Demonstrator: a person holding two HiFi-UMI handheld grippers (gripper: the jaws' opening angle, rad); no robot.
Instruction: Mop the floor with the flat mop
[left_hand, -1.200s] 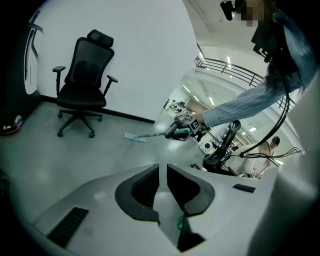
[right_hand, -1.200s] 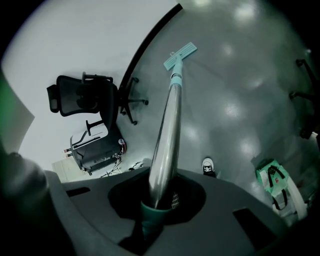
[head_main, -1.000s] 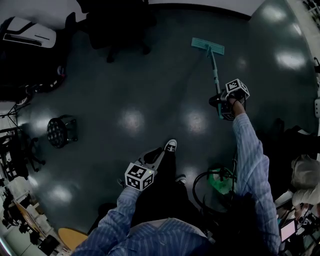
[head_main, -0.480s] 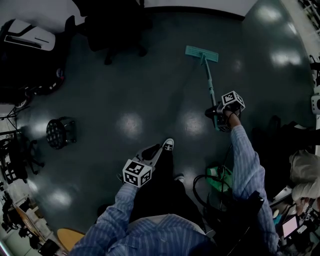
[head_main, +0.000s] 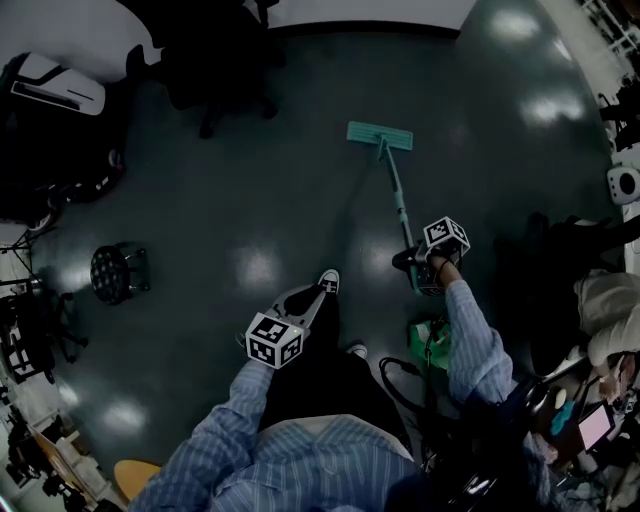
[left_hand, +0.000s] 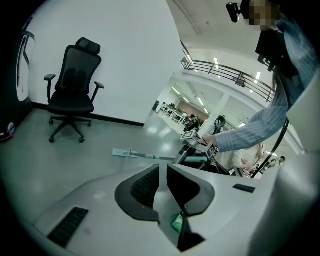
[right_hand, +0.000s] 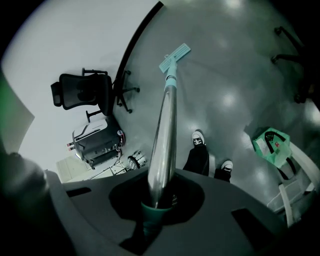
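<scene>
Right claw (right_hand: 157, 200): clenched on the shiny metal handle (right_hand: 165, 125) of the teal flat mop (head_main: 380, 135), just above the handle's teal sleeve.
Mop position: its pad lies flat on the dark glossy floor (head_main: 250, 190), well ahead of the person; the handle slants back to the right claw (head_main: 415, 265).
Left claw (left_hand: 162, 182): jaws pressed together with nothing between them, held low above the person's leg, near a white-toed sneaker (head_main: 327, 282).
Surroundings: a black office chair (left_hand: 75, 95) stands by the white wall; a green bag (right_hand: 272, 142) lies on the floor near the person's feet.
</scene>
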